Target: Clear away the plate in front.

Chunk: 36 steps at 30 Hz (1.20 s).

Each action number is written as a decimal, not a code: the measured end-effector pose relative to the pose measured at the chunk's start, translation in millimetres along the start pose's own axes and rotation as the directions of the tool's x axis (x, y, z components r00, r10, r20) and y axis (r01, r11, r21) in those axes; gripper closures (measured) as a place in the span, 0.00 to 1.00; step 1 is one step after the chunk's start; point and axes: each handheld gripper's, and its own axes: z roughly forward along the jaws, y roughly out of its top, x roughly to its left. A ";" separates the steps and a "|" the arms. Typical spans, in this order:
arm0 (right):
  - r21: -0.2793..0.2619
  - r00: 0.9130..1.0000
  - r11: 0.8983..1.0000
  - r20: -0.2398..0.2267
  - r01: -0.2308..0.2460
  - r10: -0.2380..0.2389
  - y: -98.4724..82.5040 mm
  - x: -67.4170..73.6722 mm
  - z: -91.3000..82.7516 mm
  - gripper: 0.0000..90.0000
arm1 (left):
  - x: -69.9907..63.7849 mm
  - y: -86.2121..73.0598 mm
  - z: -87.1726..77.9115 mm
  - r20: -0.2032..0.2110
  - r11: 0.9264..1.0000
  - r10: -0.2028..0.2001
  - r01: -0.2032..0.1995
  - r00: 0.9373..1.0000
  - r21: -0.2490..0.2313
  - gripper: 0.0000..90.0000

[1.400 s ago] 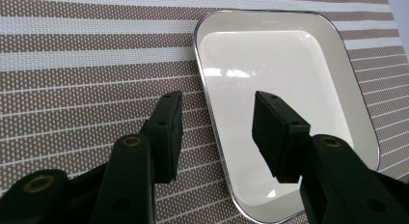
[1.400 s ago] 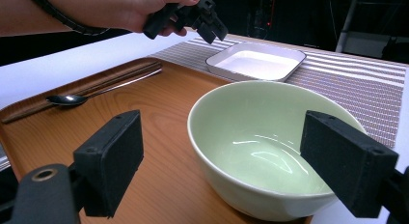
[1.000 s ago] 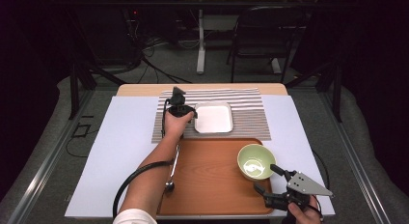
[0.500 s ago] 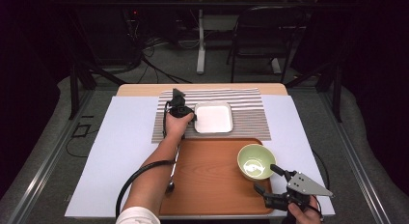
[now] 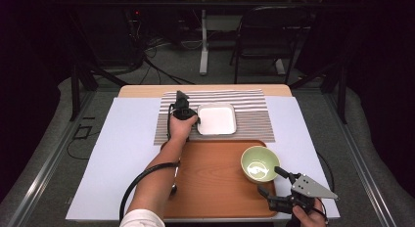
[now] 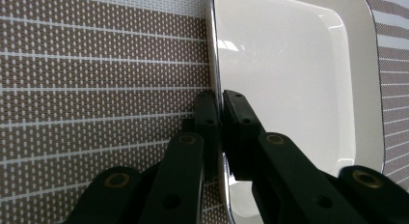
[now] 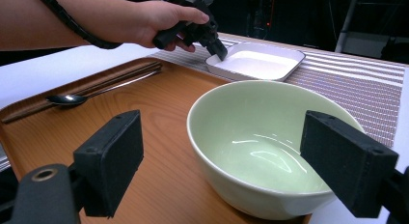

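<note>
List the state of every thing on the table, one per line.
Left gripper: jaws just closed, clamped on the dish's rim.
Right gripper: open, either side of the bowl, not touching.
White square ceramic dish: empty, flat on the striped placemat.
Pale green round bowl: upright, empty, on the wooden tray.
Metal spoon: lying on the tray.

We see the table from above in the high view, from the person's side, facing forward and down on the white dish (image 5: 216,119) at mid-distance; the left gripper view sits right against that dish (image 6: 289,84), looking along its rim and the striped mat (image 6: 96,79) beside it; the right gripper view looks low across the green bowl (image 7: 260,142) toward the dish (image 7: 255,60) beyond; all three views share the dish.
</note>
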 end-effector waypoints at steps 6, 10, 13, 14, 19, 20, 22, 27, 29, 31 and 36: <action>-0.001 1.000 1.000 0.000 0.001 -0.001 0.0 0.2 -0.2 0.16 | -0.6 -0.4 0.7 -0.002 1.000 -0.025 0.025 1.000 -0.014 0.96; 0.000 1.000 1.000 -0.001 0.001 -0.001 0.1 0.2 -0.1 0.16 | -0.8 -0.1 0.5 -0.004 0.999 -0.032 0.032 0.999 -0.011 0.97; 0.000 1.000 1.000 0.000 -0.001 0.001 0.0 0.4 -0.4 0.16 | -3.5 -0.3 1.0 -0.018 0.999 -0.034 0.034 0.999 -0.016 0.98; 0.001 1.000 1.000 0.000 -0.003 0.003 0.0 0.4 -0.4 0.16 | -4.3 -0.5 1.1 -0.024 0.999 -0.035 0.035 0.999 -0.018 0.98; 0.000 1.000 1.000 -0.001 0.000 0.000 0.0 0.0 -0.1 0.16 | -4.1 -0.7 1.1 -0.021 0.999 -0.040 0.040 0.999 -0.019 0.99; 0.000 1.000 1.000 -0.001 0.000 0.000 0.0 0.0 -0.1 0.16 | -4.1 -0.7 1.1 -0.021 0.999 -0.040 0.040 0.999 -0.019 0.99; 0.000 1.000 1.000 0.000 -0.002 0.002 0.0 0.0 -0.1 0.16 | -3.2 -0.9 0.9 -0.017 0.999 -0.040 0.040 0.999 -0.017 0.99; 0.000 1.000 1.000 0.000 -0.003 0.003 0.0 0.0 0.1 0.16 | -2.1 -1.3 1.1 -0.006 0.998 -0.055 0.055 0.998 -0.020 0.99; 0.000 1.000 1.000 0.001 -0.005 0.005 0.0 0.0 0.1 0.16 | -1.5 -1.8 0.2 -0.005 0.998 -0.055 0.054 0.999 -0.023 0.99; 0.001 1.000 1.000 0.001 -0.003 0.003 0.0 0.0 0.1 0.16 | -0.8 -2.1 -1.7 0.009 0.997 -0.065 0.065 0.998 -0.033 0.99; 0.001 1.000 1.000 0.000 -0.006 0.006 -0.1 -0.2 0.3 0.16 | -1.3 -2.3 -9.7 0.022 0.997 -0.067 0.068 0.998 -0.044 0.99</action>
